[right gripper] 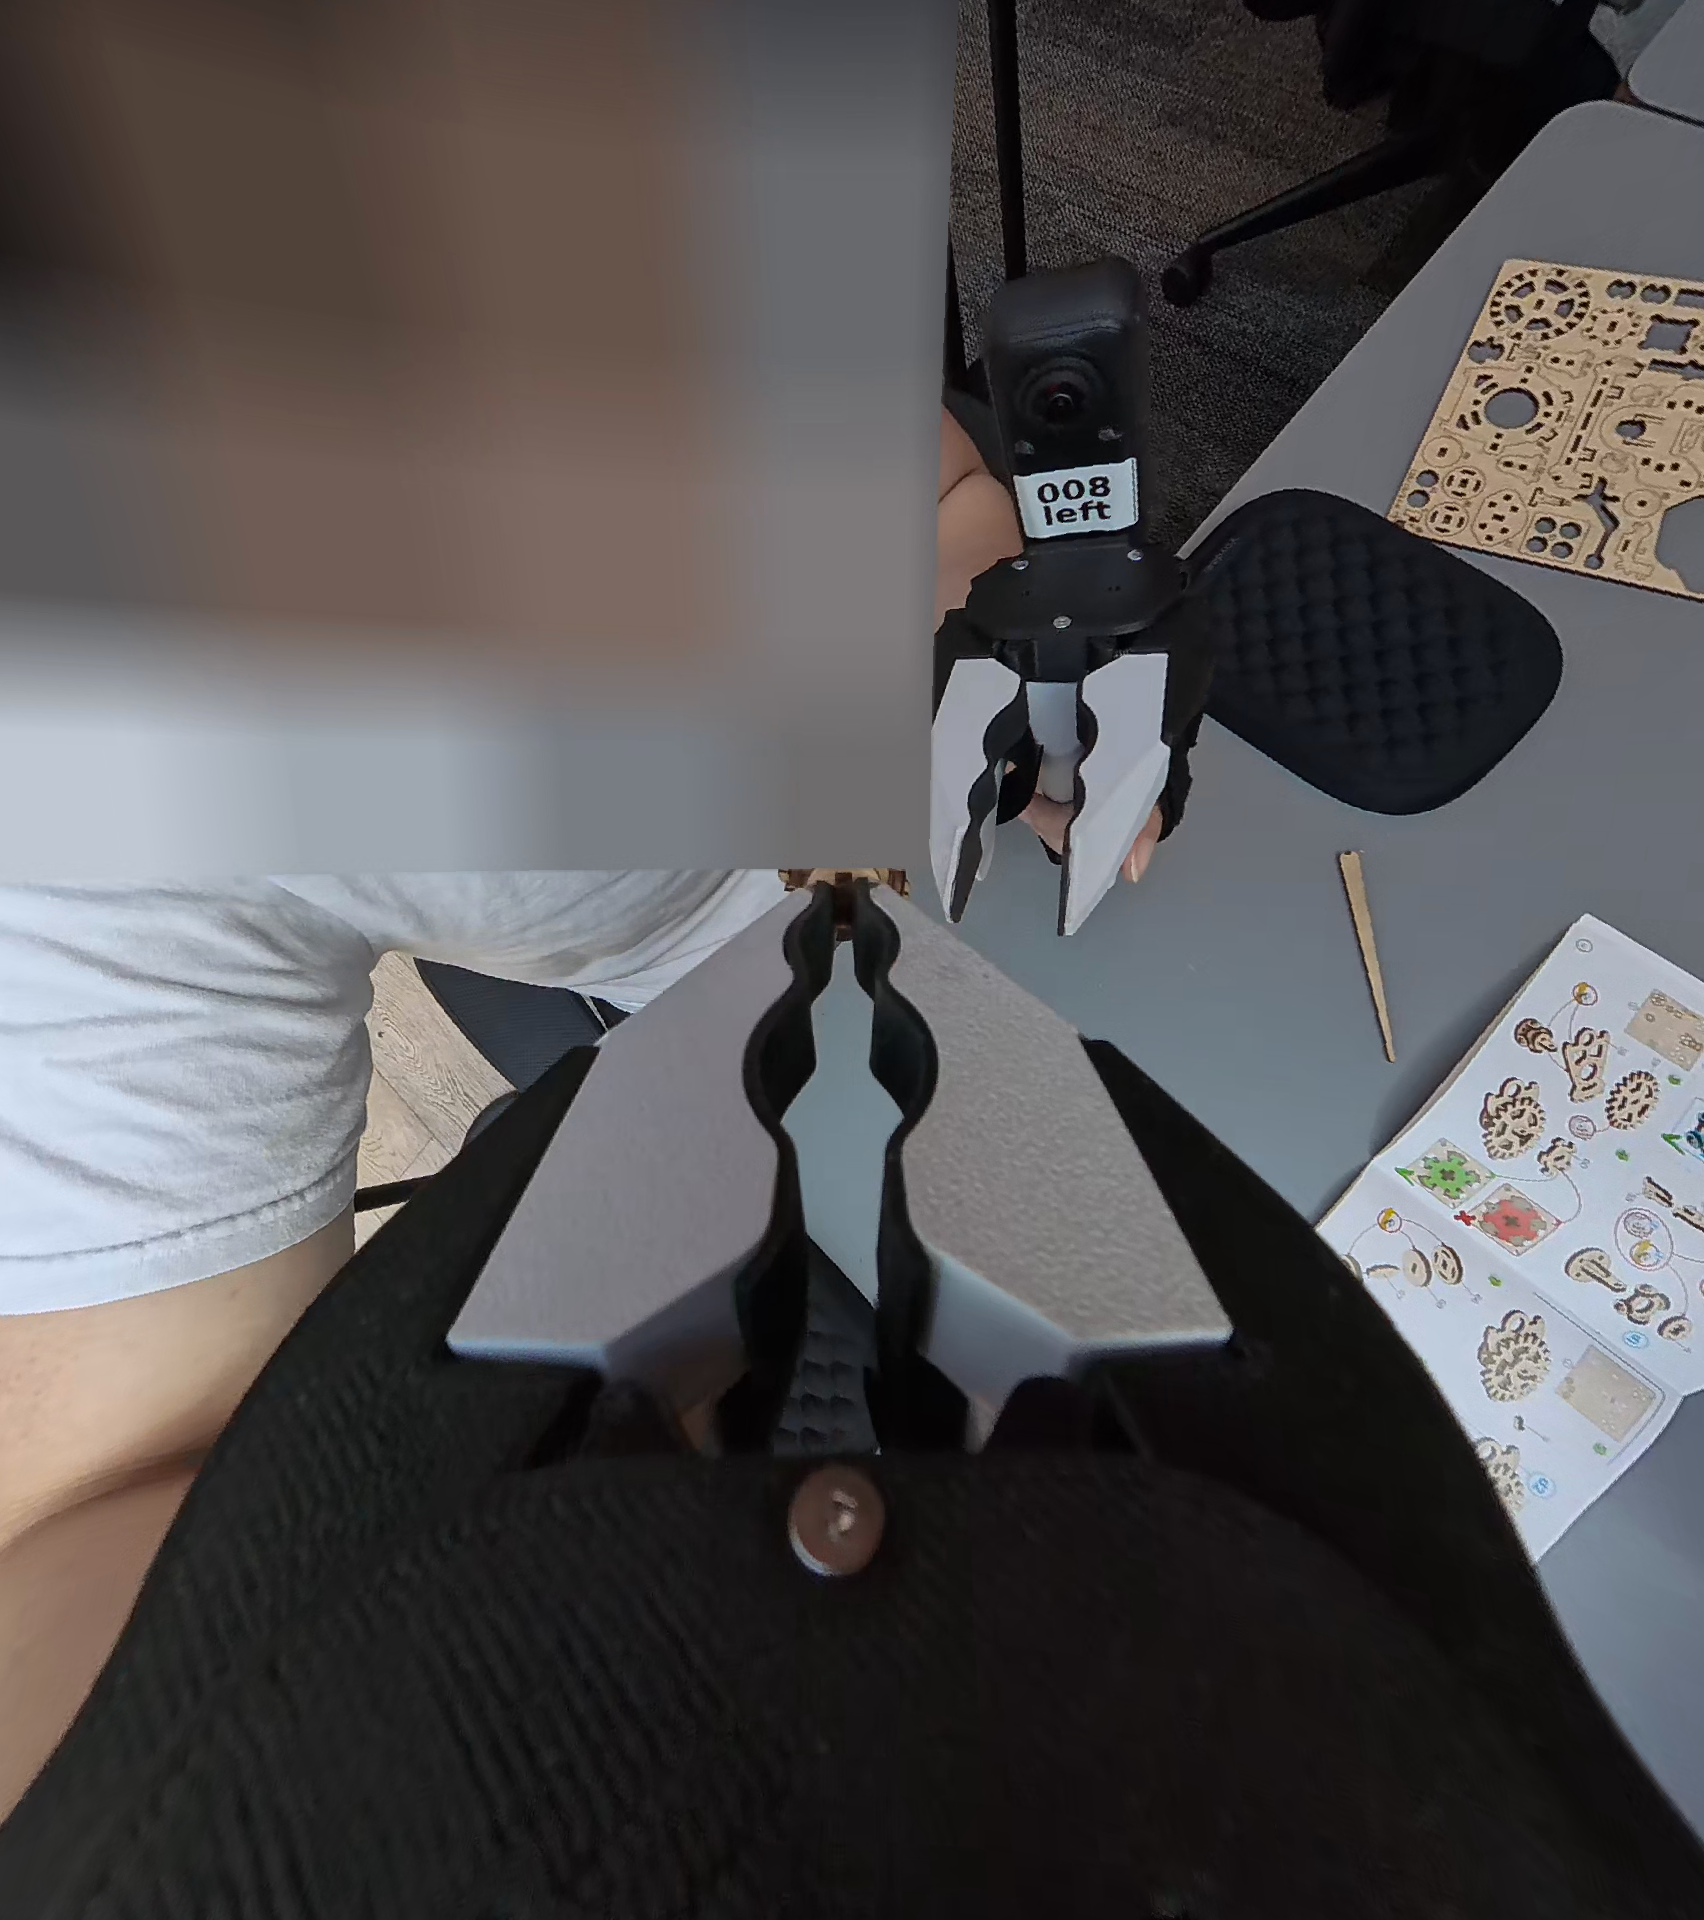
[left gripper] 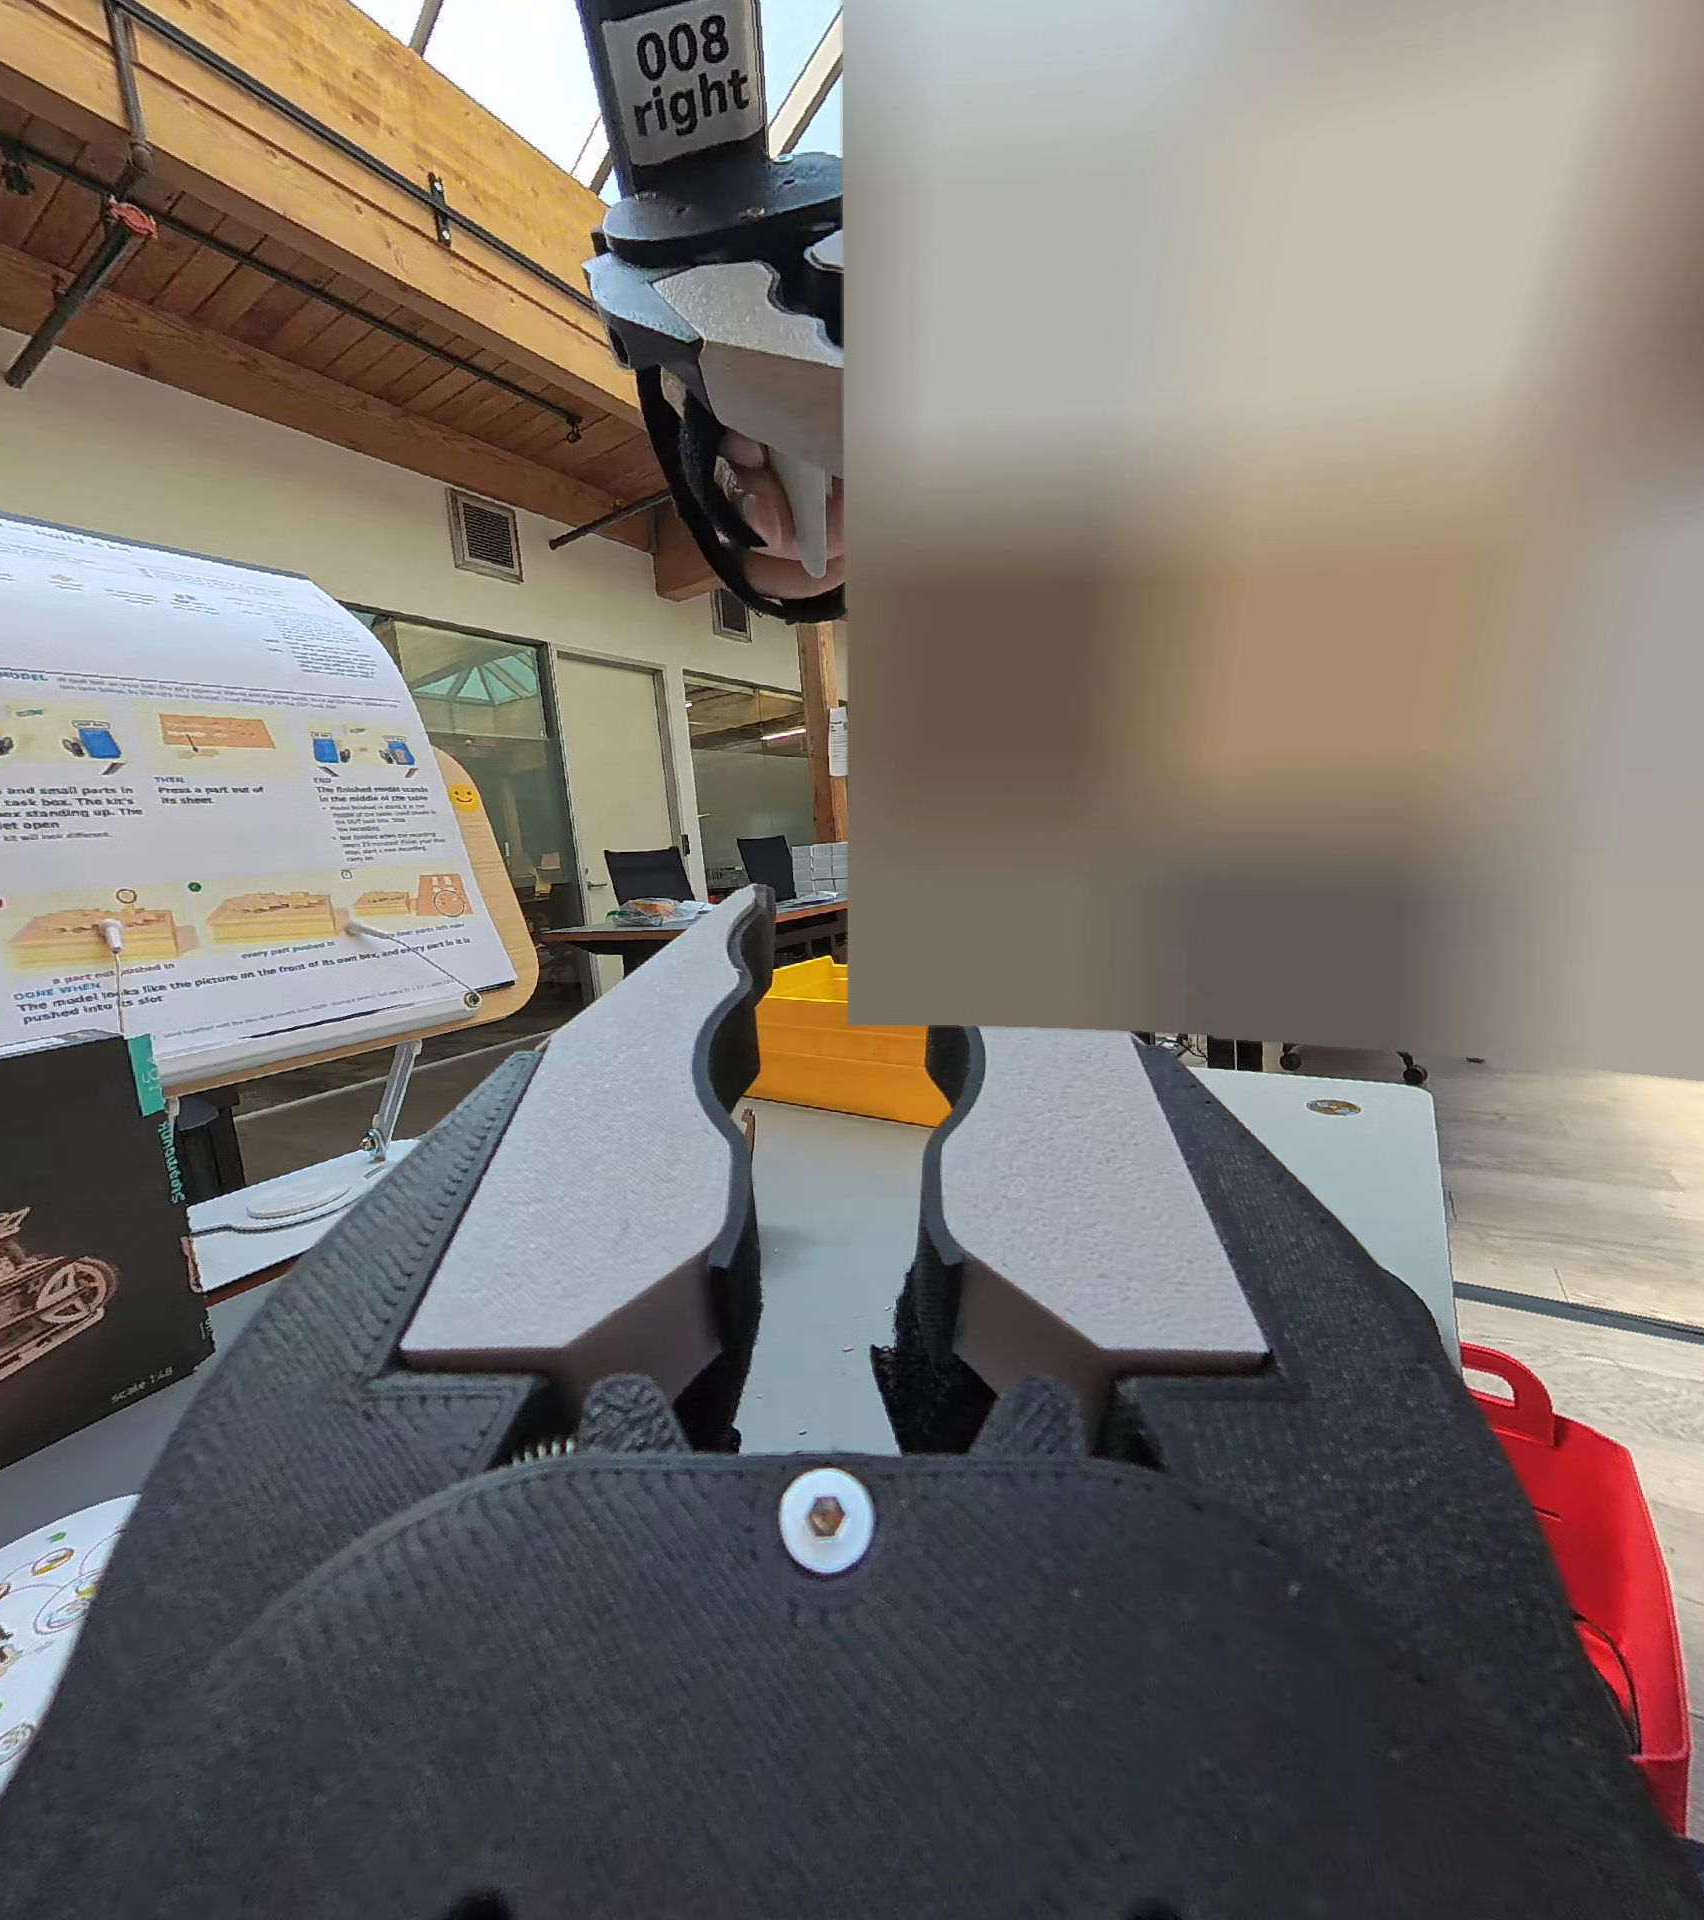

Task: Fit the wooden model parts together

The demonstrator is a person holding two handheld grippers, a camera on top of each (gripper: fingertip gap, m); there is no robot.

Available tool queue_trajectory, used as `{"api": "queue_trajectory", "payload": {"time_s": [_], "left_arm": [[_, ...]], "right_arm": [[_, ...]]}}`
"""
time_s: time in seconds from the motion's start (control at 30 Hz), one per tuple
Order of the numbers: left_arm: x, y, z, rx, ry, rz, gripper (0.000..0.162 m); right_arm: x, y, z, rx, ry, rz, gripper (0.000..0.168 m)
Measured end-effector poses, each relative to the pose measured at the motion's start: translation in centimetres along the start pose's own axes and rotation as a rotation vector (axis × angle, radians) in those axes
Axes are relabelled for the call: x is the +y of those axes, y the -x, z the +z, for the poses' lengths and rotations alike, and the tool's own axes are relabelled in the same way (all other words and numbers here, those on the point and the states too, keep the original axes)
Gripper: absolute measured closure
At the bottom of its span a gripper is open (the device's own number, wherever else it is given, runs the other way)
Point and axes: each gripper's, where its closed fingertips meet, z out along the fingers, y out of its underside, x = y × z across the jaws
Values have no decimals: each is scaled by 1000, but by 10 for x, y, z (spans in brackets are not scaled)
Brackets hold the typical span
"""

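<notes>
Right gripper (right gripper: 840,914), mid-frame in its own view, is pinched tight on a small wooden part (right gripper: 843,881) at its tips. Left gripper (right gripper: 1014,920) hangs spread apart, holding nothing, just right of it. Punched-out sheet (right gripper: 1596,436) sits upper right, booklet (right gripper: 1596,1226) lower right on the table (right gripper: 1243,987).

Mostly hidden behind the blur patch: small wooden part (right gripper: 843,881) pinched at right gripper (right gripper: 835,914) tips, shape unreadable. Cut off by frame edges: kit box (left gripper: 27,1247), instruction booklet (right gripper: 1596,1226), wooden sheet (right gripper: 1617,436).
</notes>
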Motion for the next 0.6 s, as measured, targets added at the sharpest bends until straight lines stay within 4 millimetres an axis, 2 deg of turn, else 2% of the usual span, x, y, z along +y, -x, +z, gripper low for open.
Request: {"api": "queue_trajectory", "payload": {"time_s": [0.23,0.37,0.43,0.53,0.6], "left_arm": [[-1,-2,2,1,1,6,137],[-3,1,3,-16,22,31,136],[-5,6,1,-37,41,59,136],[-6,15,-8,-83,70,93,136],[-5,22,-18,-124,86,100,136]], "right_arm": [[2,-5,-1,50,14,25,167],[8,-32,0,211,90,144,167],[10,-38,5,245,140,219,167],[16,-46,12,290,224,312,167],[23,-58,13,355,263,401,166]]}}
